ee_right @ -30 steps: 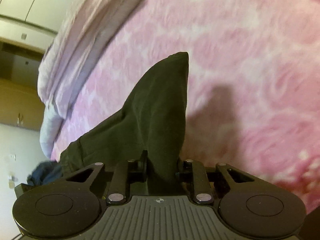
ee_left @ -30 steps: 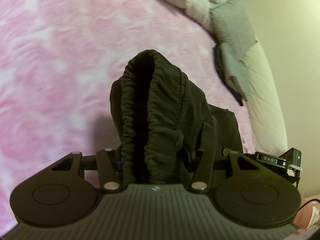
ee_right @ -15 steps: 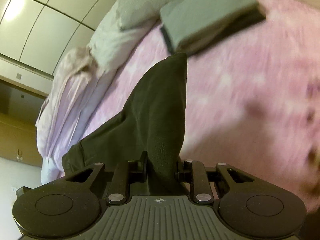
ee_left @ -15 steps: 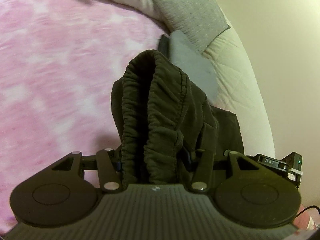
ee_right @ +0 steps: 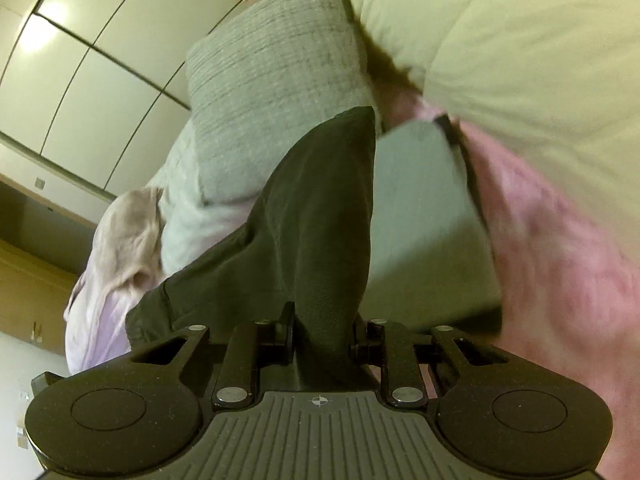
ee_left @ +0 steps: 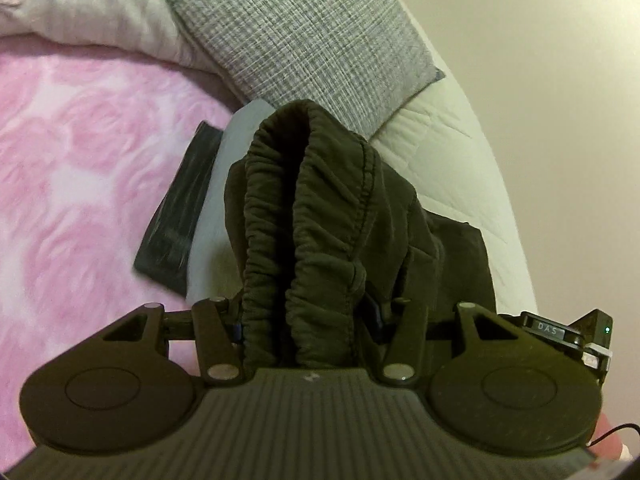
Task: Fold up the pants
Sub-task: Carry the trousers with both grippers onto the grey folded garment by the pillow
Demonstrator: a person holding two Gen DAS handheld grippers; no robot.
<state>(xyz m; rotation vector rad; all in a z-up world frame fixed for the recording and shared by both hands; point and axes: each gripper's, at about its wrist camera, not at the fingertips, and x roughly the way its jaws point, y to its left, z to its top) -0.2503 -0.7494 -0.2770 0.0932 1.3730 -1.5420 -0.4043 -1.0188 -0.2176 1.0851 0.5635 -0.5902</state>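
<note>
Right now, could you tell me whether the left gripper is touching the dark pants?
Touching. The left wrist view shows the left gripper clamped on the gathered waistband of the dark pants, with fabric filling the space between its jaws.

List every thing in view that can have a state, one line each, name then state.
Dark pants: folded into a bundle, lifted, held at both ends.
Left hand-held gripper: shut on the gathered elastic waistband.
Right hand-held gripper: shut on a flat fold of the pants.
Grey folded garment: folded, lying on the pink blanket.
Black folded garment: folded, under the grey one.
Grey pillow: propped against the white bedding.
</note>
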